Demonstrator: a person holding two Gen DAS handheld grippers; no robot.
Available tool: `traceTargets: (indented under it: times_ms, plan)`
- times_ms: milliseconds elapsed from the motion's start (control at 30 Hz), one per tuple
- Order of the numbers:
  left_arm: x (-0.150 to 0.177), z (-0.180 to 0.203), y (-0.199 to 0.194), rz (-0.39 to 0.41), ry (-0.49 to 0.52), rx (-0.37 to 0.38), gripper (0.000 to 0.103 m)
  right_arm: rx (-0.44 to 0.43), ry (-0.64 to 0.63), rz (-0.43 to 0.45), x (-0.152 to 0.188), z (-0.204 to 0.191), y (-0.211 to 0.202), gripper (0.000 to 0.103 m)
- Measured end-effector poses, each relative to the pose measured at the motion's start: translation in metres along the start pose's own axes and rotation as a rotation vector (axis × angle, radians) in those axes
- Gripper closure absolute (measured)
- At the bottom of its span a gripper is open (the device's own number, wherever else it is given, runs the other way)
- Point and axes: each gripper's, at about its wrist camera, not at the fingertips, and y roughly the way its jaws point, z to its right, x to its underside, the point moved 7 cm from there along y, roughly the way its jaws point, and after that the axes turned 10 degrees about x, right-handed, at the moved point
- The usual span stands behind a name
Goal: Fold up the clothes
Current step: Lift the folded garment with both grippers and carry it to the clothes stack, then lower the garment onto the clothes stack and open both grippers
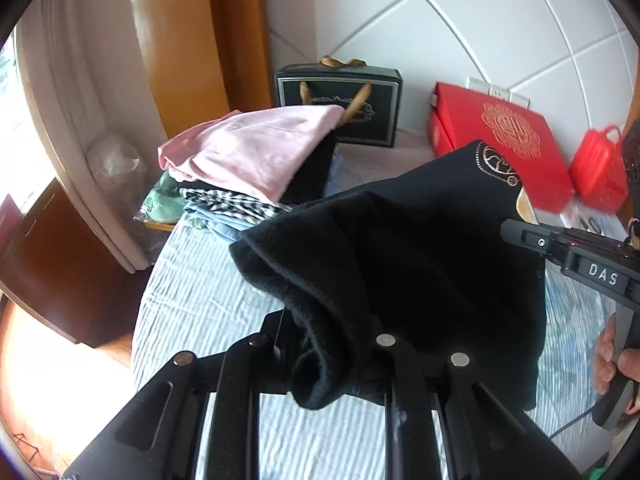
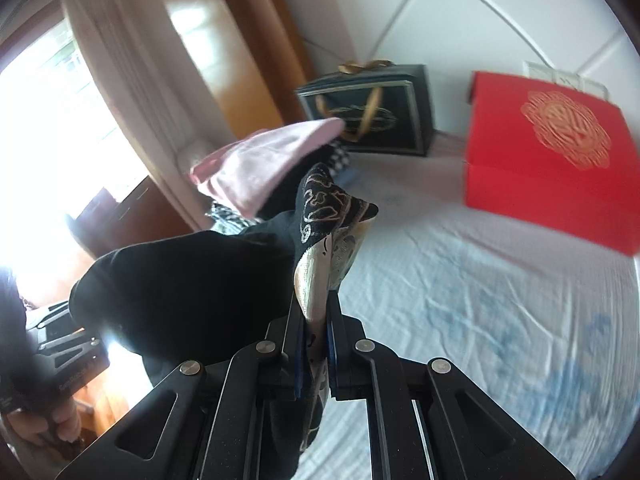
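Both grippers hold one black knit garment point(image 1: 420, 248) up off the bed: the left gripper point(image 1: 332, 344) has its fingers pinched together on a thick rolled edge of the knit, and the right gripper point(image 2: 316, 320) clamps its fingers on a corner bearing a gold printed pattern. Between them the garment hangs slack above the pale blue striped bedsheet point(image 1: 208, 292). Farther back sits a pile of folded clothes point(image 1: 240, 184) topped by a pink piece point(image 1: 256, 148). Beyond it, against the white headboard point(image 1: 480, 20), stand a dark gift bag point(image 1: 340, 100), a red box point(image 1: 508, 148) and a small red case point(image 1: 598, 170).
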Motion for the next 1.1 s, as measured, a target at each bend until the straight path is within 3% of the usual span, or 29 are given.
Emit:
traceTargets:
  times_ms: [267,500,733,933,1000,1067,1100]
  plan:
    - [-0.056,-0.072,0.002,0.042,0.041,0.02,0.084,-0.003,0.002,0.042,-0.051,-0.055,0.031,0.094]
    - [-0.146,-0.134,0.018,0.079,0.172,0.031,0.084,0.009,0.1,0.15,-0.13,-0.095,0.067,0.094]
    - [-0.223,-0.181,0.073,0.087,0.227,0.037,0.084,0.042,0.143,0.203,-0.206,-0.111,0.12,0.094]
    - [-0.231,-0.208,0.152,-0.012,0.202,0.064,0.081,0.096,0.184,0.149,-0.226,-0.092,0.181,0.093]
    - [-0.219,-0.222,0.181,-0.072,0.179,0.046,0.074,0.133,0.198,0.093,-0.221,-0.081,0.207,0.086]
    - [-0.206,-0.237,0.202,-0.124,0.158,-0.008,0.049,0.186,0.208,0.027,-0.21,-0.071,0.23,0.06]
    - [-0.2,-0.244,0.212,-0.143,0.142,-0.028,0.045,0.212,0.212,-0.009,-0.204,-0.067,0.241,0.054]
